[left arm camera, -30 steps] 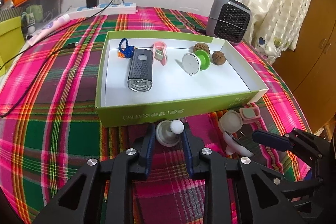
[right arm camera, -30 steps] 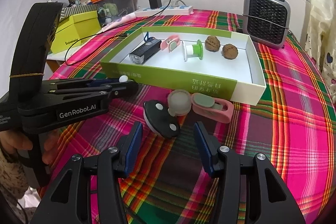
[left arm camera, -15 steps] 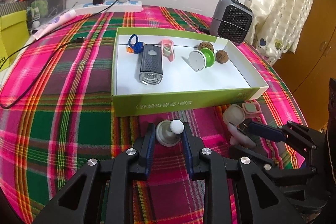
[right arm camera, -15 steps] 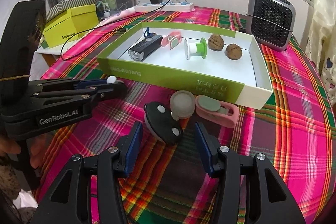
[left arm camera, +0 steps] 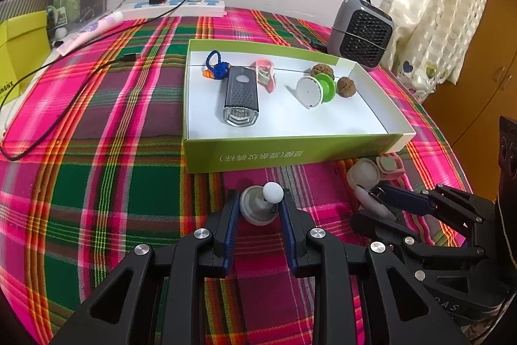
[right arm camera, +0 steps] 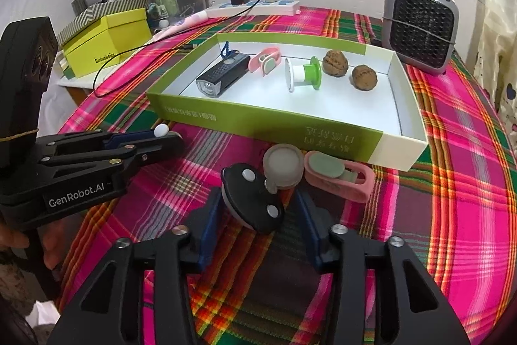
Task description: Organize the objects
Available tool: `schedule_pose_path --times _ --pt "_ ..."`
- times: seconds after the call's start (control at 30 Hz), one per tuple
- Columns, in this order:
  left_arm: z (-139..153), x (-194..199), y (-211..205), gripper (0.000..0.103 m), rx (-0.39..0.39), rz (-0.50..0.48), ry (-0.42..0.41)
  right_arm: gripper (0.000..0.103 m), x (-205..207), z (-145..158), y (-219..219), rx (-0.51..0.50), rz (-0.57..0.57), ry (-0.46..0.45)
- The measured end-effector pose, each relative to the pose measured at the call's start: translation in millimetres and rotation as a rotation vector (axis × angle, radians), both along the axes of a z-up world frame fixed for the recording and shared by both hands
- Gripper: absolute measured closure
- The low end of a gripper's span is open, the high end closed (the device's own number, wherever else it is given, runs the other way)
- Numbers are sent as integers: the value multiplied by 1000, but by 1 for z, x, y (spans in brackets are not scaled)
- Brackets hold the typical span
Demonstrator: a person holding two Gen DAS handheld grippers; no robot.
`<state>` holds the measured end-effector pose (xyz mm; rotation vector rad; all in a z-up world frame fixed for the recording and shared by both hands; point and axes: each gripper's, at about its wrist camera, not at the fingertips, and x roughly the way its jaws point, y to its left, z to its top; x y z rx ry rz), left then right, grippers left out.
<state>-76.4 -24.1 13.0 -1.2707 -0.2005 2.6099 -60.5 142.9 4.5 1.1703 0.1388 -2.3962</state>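
My left gripper (left arm camera: 258, 209) is shut on a small grey knob with a white ball tip (left arm camera: 261, 204), just above the plaid cloth in front of the green box (left arm camera: 290, 154). In the right wrist view the left gripper (right arm camera: 161, 136) sits at the left, with the white ball showing at its tip. My right gripper (right arm camera: 255, 215) is closing around a black disc with white dots (right arm camera: 253, 202). The disc lies between the jaws, and a gap remains at the right pad. A translucent round cap (right arm camera: 284, 167) and a pink clip (right arm camera: 336, 175) lie just beyond the disc.
The green box (right arm camera: 265, 122) holds a black bike light (right arm camera: 223, 75), a pink clip, a green-white spool (right arm camera: 303, 75), two walnuts (right arm camera: 336, 63) and a blue-orange trinket (left arm camera: 216, 68). A grey fan heater (right arm camera: 420, 25) stands behind it. A power strip, a black cable and a yellow box (right arm camera: 106, 50) are at the back left.
My right gripper's jaws have narrowed around the black disc. The left gripper keeps its hold on the knob, and its view has shifted slightly, with the box now more to the right.
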Motion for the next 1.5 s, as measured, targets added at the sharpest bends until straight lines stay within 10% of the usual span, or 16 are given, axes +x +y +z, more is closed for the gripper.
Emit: schedule_pose_path --times 1.5 --pt "5 1 -1 81 2 3 10 75 5 3 -2 -7 6 29"
